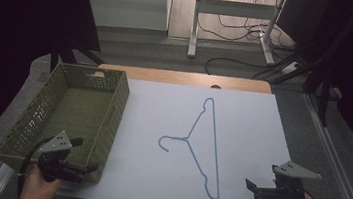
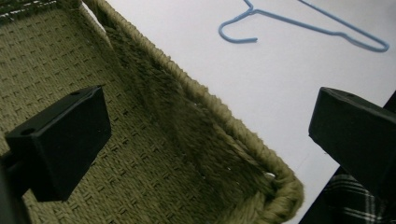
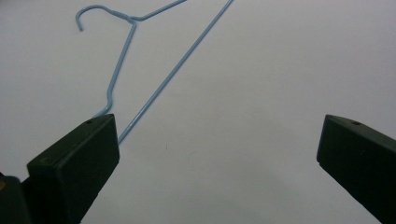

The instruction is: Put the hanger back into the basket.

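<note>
High view: blue hanger (image 1: 202,148) flat between green basket (image 1: 112,117) and 2 empty, wide-open grippers' jaws.

In the high view the room was dim and its left and right edges fell into near black, while the white sheet covering the worktop (image 1: 240,137) stood as the brightest area, evenly lit and without glare. The thin blue wire hanger (image 1: 204,148) cast almost no shadow there, and the picture looked soft and slightly grainy. In both gripper views the black jaws sat close and somewhat blurred, the olive woven basket (image 2: 154,116) was shaded inside, and the white surface greyed toward the corners.
</note>
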